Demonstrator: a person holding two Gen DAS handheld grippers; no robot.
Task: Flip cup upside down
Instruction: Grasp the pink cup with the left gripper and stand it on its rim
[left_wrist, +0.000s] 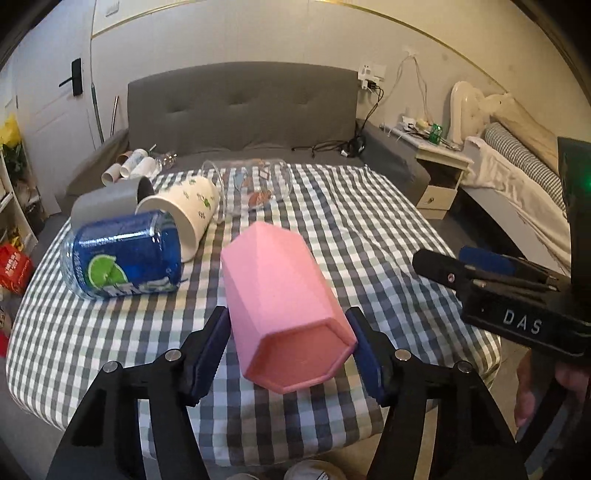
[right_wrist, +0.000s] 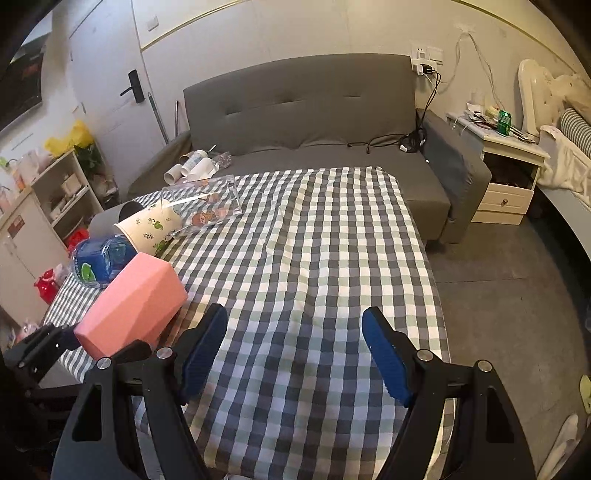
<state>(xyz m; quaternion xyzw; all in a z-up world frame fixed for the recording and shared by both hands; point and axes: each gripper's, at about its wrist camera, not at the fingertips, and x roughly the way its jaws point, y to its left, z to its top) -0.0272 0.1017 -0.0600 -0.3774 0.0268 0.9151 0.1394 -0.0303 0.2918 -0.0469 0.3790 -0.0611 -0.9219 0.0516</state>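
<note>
A pink hexagonal cup (left_wrist: 280, 295) lies tilted on its side over the checkered table (left_wrist: 351, 236), its recessed end toward the left wrist camera. My left gripper (left_wrist: 290, 350) is shut on the pink cup, its blue pads on both sides near that end. In the right wrist view the pink cup (right_wrist: 133, 302) sits at the left, held by the left gripper. My right gripper (right_wrist: 295, 354) is open and empty above the table's near middle (right_wrist: 314, 258). It also shows at the right of the left wrist view (left_wrist: 480, 273).
Lying on their sides at the table's left are a blue lime-print glass (left_wrist: 122, 258), a white printed cup (left_wrist: 184, 210), a grey cup (left_wrist: 110, 201) and a clear cartoon glass (left_wrist: 251, 188). A grey sofa (left_wrist: 240, 118) stands behind, a nightstand (left_wrist: 439, 166) at right.
</note>
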